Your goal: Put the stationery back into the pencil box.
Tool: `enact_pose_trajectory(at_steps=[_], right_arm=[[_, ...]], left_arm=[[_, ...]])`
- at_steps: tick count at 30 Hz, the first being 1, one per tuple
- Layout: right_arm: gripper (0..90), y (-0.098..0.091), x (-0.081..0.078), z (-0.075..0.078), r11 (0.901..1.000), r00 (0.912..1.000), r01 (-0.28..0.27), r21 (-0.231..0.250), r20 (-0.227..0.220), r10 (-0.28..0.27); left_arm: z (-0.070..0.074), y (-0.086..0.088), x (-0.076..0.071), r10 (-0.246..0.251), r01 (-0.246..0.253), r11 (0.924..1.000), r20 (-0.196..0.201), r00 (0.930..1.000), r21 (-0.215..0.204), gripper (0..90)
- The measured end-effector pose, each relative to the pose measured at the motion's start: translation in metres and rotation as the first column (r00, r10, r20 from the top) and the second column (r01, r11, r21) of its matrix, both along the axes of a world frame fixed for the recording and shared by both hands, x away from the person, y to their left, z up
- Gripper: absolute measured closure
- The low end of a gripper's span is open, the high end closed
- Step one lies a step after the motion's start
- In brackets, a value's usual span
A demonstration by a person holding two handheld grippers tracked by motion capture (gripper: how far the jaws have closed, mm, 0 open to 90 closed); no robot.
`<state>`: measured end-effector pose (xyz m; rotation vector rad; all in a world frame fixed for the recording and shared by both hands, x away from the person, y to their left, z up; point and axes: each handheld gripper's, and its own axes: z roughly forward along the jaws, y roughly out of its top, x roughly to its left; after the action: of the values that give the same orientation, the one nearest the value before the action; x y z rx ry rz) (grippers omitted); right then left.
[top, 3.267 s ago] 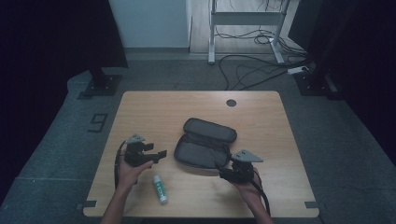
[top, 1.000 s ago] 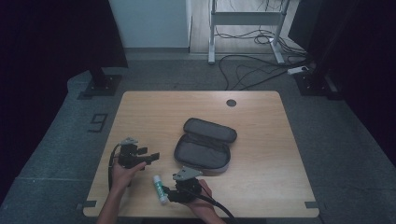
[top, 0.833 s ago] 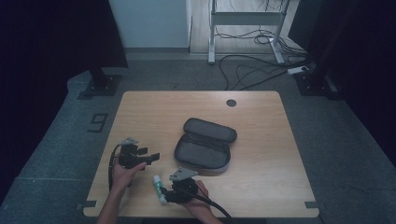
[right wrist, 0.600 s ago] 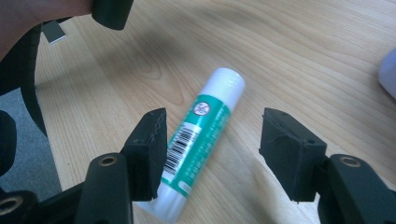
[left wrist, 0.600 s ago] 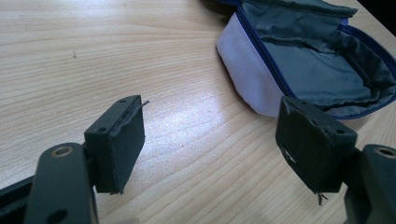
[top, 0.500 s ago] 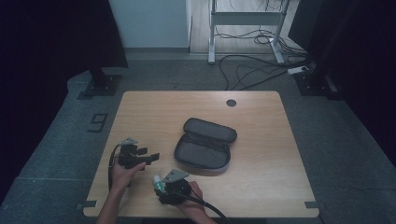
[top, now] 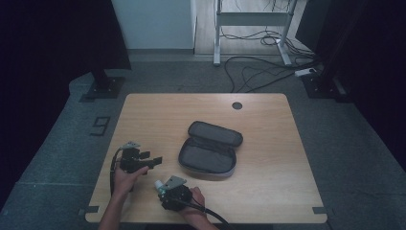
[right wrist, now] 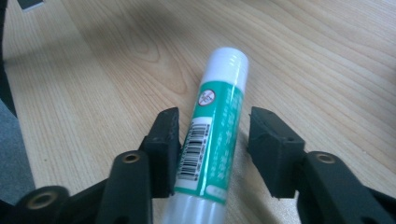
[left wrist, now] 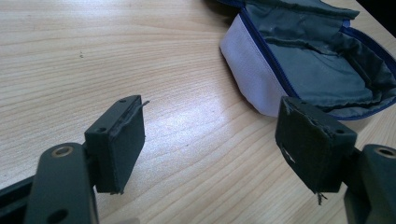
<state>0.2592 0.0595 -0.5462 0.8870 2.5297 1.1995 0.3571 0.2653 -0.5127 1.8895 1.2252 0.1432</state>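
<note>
right gripper (right wrist: 212, 140) | jaws closing around glue stick (right wrist: 212, 135) (right pad apart)

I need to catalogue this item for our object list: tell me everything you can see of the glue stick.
The glue stick is a slim plastic cylinder with a white rounded cap, a green printed label bearing a barcode and a small round prohibition sign, and a translucent lower end. It lies flat on the wooden table, near the front edge, capped. It sits between the jaws of the right gripper, which have just been closing; one pad looks to touch it, the other stands slightly apart.
</note>
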Motion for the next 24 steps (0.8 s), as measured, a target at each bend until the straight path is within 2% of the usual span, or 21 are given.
enact_pose_trajectory(at_steps=[6,12,15,24], right_arm=[[63.2,-0.002,-0.001,-0.002,0.9998,0.9998,0.001,-0.02,0.019,-0.001],[64.6,-0.006,0.0,-0.001,0.9995,0.9997,-0.02,-0.024,0.015,0.02],[64.8,-0.009,0.003,0.001,0.9995,0.9995,-0.032,0.0,0.004,0.032],[64.9,-0.025,0.004,0.014,0.9983,0.9992,-0.036,0.045,0.018,0.035]], left_arm=[[0.0,0.0,-0.001,-0.002,0.002,1.0,0.003,1.0,-0.003,24.4],[0.0,0.001,0.0,-0.001,0.001,1.0,0.004,1.0,0.0,25.7],[0.0,0.002,0.0,0.003,-0.003,1.0,0.003,1.0,0.002,26.0],[-0.001,0.001,0.0,0.004,-0.004,1.0,-0.002,1.0,0.008,26.0]])
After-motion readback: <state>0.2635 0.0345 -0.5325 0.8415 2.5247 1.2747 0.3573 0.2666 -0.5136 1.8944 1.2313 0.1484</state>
